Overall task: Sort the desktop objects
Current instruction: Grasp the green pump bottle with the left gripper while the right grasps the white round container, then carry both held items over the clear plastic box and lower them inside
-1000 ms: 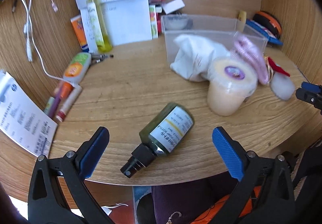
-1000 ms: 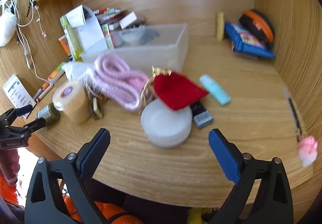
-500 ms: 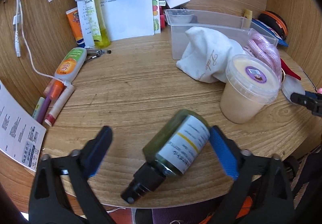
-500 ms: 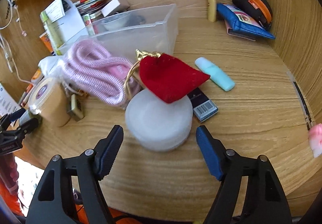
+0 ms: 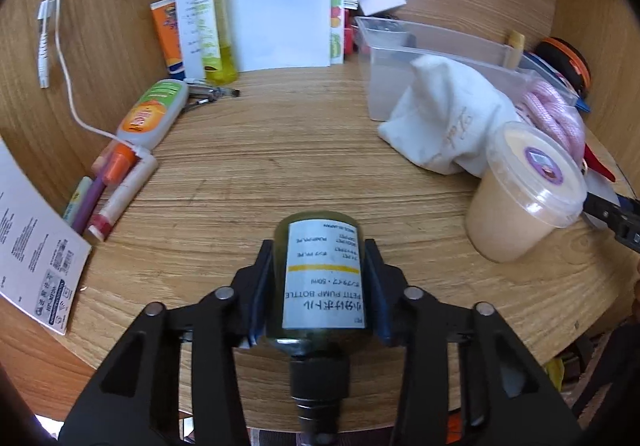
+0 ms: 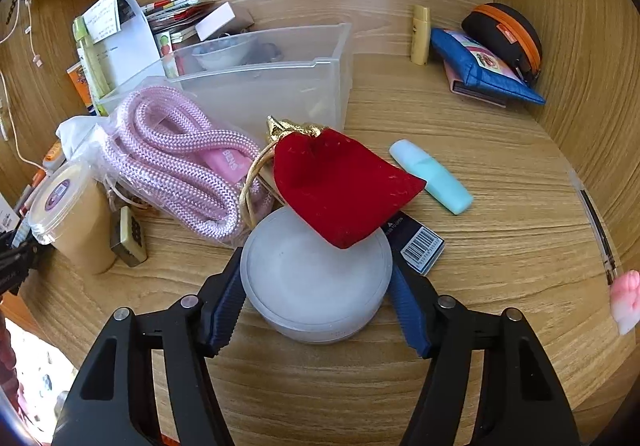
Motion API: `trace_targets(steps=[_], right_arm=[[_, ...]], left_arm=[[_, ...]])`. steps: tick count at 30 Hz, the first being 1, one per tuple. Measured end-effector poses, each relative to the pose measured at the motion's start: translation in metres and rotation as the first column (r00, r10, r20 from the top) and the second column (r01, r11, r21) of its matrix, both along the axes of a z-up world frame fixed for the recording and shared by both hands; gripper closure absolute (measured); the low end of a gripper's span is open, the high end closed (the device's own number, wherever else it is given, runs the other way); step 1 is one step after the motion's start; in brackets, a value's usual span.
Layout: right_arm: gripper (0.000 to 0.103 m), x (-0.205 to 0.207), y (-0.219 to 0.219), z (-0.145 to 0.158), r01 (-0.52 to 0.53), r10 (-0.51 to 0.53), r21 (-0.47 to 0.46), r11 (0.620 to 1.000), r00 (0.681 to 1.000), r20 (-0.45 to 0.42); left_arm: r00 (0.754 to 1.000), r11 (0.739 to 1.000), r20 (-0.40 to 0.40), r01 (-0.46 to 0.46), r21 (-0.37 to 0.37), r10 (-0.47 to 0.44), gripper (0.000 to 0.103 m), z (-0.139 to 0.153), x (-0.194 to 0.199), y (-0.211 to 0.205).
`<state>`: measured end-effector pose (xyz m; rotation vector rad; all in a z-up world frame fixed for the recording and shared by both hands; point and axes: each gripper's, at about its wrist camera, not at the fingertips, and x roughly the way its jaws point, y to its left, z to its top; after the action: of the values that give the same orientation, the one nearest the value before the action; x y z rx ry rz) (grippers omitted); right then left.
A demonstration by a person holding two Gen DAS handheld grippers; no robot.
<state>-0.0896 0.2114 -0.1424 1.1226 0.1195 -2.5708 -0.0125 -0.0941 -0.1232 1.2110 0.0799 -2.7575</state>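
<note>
In the left wrist view my left gripper (image 5: 320,286) is shut on a dark green pump bottle (image 5: 322,286) with a white label, cap toward the camera, near the desk's front edge. In the right wrist view my right gripper (image 6: 316,290) is closed around a round white frosted jar (image 6: 308,282), both blue pads against its sides. A red velvet pouch (image 6: 340,185) lies partly on the jar's far edge. A clear plastic bin (image 6: 272,85) stands behind.
A lidded beige cup (image 5: 524,197), a white cloth bag (image 5: 444,113) and pink rope (image 6: 176,153) lie mid-desk. A mint highlighter (image 6: 432,175), a barcode box (image 6: 420,246), a blue pouch (image 6: 480,65), and at the left pens (image 5: 108,189) and a tube (image 5: 156,113).
My left gripper has closed on the green bottle, which turned to point straight at the camera. My right gripper moved forward and closed around the white jar.
</note>
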Motion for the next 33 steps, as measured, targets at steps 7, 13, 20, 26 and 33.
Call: trace_targets(steps=[7, 13, 20, 26, 33], right_arm=[[0.04, 0.01, 0.012, 0.007, -0.04, 0.041, -0.042, 0.998, 0.999, 0.022], [0.04, 0.024, 0.02, 0.024, -0.077, 0.077, -0.074, 0.994, 0.997, 0.008], [0.04, 0.04, 0.025, 0.053, -0.119, 0.113, -0.079, 0.99, 0.991, -0.07], [0.04, 0.027, 0.029, 0.075, -0.138, 0.129, -0.09, 0.986, 0.986, -0.103], [0.04, -0.004, 0.03, 0.103, -0.148, 0.13, -0.116, 0.982, 0.981, -0.146]], left_arm=[[0.999, 1.0, -0.034, -0.021, -0.008, 0.02, 0.062, 0.004, 0.009, 0.005], [0.993, 0.998, -0.112, -0.019, 0.056, 0.025, 0.062, 0.028, 0.019, 0.01], [0.988, 0.995, -0.153, 0.031, 0.093, -0.017, 0.062, 0.057, 0.019, 0.017], [0.987, 0.992, -0.149, 0.077, 0.105, -0.061, 0.062, 0.08, 0.0, 0.012], [0.978, 0.986, -0.171, 0.139, 0.093, -0.122, 0.062, 0.116, -0.033, 0.006]])
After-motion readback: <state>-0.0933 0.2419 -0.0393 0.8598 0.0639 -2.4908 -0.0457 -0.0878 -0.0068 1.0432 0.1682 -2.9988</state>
